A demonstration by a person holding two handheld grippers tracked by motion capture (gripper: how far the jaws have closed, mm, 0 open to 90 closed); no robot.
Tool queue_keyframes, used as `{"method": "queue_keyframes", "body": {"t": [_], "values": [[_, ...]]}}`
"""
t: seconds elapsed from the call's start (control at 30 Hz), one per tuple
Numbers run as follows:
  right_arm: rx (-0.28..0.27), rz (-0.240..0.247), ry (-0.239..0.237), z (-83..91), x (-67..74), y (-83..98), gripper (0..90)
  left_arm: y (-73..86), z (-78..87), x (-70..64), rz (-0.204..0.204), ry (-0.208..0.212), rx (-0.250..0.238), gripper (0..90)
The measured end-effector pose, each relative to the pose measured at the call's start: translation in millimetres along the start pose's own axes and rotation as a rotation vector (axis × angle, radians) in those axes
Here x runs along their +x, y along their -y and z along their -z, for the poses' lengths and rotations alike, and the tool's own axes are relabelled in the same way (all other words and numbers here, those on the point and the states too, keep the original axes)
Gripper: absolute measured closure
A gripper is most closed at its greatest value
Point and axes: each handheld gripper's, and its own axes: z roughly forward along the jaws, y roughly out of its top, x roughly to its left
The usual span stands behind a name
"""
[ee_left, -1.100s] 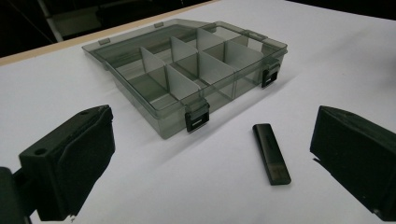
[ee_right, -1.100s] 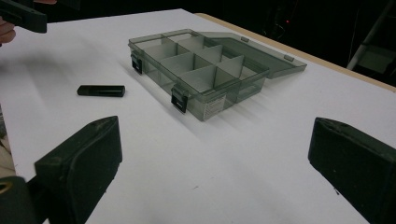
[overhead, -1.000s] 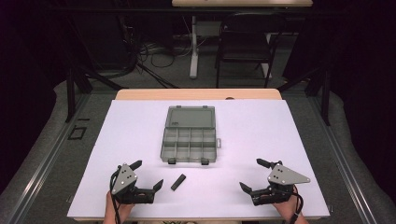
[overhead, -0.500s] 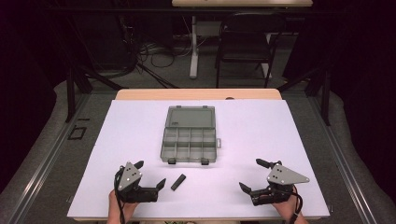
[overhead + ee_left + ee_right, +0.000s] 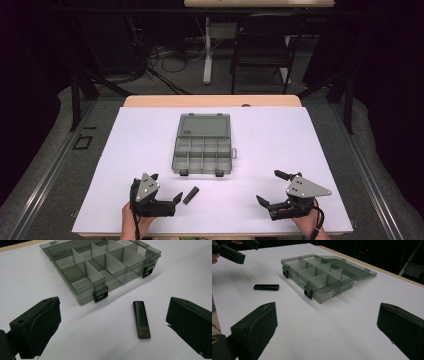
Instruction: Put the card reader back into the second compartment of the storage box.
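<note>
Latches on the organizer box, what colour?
Black, against the smoky grey translucent box; the latches show clearest in the left gripper view.

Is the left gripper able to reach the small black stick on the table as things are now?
Probably yes. The left gripper is open, and the black stick lies flat on the white table just ahead of it, apart from the compartment box. Nothing stands between them.

My jaws are matt black on both the left gripper [image 5: 165, 187] and the right gripper [image 5: 272, 188], each topped with a grey plate. The stick [image 5: 141, 319] at my twelve o'clock is black, greyer at its near end. The compartment box [image 5: 202, 145] is smoky translucent grey with black latches. The worktop [image 5: 310, 150] is plain white with a tan far edge.
</note>
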Motion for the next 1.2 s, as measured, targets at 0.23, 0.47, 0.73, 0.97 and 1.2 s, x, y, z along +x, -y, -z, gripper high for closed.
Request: {"method": "queue_keyframes", "body": {"t": [0.23,0.47,0.73,0.97,1.2], "values": [[0.01,0.002,-0.009,-1.2,0.9,-0.5,2.7,-0.7,-5.6,-4.6,0.0,0.0,0.03,0.0],[0.009,-0.002,-0.006,-2.5,0.0,-0.5,2.7,-1.5,-9.2,-8.5,0.001,0.006,0.054,0.0],[0.013,-0.002,-0.012,-2.1,0.0,0.0,2.7,-1.4,-13.9,-11.6,0.004,0.007,0.08,0.0],[0.021,0.003,-0.025,-3.7,1.2,-0.4,2.8,-0.9,-20.1,-17.5,0.0,0.017,0.11,0.2],[0.024,-0.004,-0.023,-4.2,-0.1,0.3,2.9,-0.2,-26.1,-21.9,0.014,0.018,0.135,0.3]]}}
